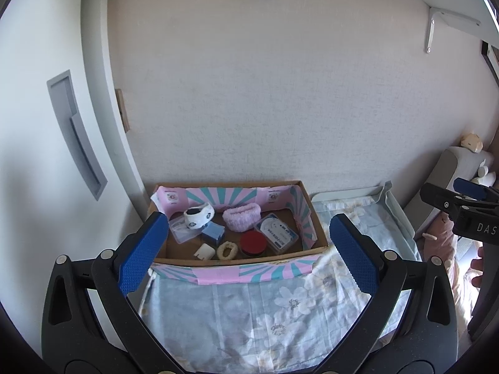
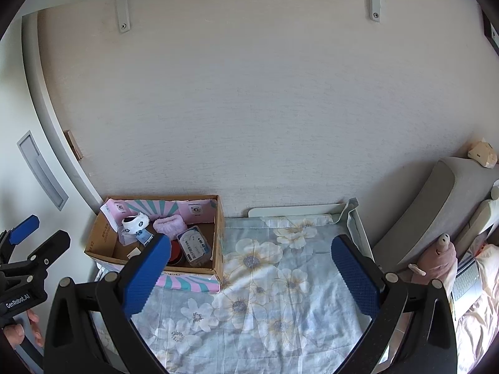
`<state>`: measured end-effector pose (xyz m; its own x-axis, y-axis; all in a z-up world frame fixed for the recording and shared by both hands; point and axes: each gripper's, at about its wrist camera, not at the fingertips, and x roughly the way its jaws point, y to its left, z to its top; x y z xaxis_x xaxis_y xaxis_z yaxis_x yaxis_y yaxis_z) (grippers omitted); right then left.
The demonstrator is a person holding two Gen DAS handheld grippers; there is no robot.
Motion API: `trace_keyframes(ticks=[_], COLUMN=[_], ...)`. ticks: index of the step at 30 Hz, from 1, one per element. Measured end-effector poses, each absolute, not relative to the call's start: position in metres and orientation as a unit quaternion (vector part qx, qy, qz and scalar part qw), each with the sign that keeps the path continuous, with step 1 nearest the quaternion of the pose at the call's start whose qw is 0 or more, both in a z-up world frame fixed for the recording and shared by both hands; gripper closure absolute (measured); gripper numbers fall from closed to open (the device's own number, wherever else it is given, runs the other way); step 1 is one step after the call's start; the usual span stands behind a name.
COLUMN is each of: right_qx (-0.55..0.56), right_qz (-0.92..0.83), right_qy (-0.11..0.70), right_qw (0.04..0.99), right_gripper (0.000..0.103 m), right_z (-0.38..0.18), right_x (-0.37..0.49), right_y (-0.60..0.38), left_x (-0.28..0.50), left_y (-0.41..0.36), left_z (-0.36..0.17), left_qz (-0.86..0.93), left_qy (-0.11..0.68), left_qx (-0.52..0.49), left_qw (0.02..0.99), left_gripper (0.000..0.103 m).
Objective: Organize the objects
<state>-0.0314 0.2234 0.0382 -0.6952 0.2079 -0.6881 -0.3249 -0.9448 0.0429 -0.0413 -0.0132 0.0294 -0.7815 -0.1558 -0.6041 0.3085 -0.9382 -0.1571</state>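
A cardboard box lined with pink and teal paper stands at the far left of the table, against the wall; it also shows in the right wrist view. Inside lie a pink fluffy band, a white patterned band, a blue block, a red round tin, a clear packaged device, a cream ring and a small white piece. My left gripper is open and empty, in front of the box. My right gripper is open and empty above the cloth, right of the box.
The table is covered with a blue floral cloth and has a raised white rim. A grey cushion and a pink plush toy lie to the right. A sliding door is on the left.
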Motion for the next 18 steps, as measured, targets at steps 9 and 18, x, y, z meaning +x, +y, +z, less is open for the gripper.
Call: trace_keyframes(ticks=[9, 18], right_qx=[-0.36, -0.354], right_qz=[0.919, 0.921], right_qy=[0.071, 0.069], right_qw=[0.144, 0.149], right_gripper=[0.0, 0.0], right_z=[0.0403, 0.0451], right_x=[-0.0349, -0.0358], right_y=[0.2207, 0.2237], left_x=[-0.04, -0.043], left_y=[-0.0148, -0.0067], left_z=[0.0292, 0.0324], left_qz=[-0.938, -0.941], left_qy=[0.122, 0.086], left_qx=[0.292, 0.292], left_qw=[0.14, 0.146], left_gripper=[0.0, 0.0])
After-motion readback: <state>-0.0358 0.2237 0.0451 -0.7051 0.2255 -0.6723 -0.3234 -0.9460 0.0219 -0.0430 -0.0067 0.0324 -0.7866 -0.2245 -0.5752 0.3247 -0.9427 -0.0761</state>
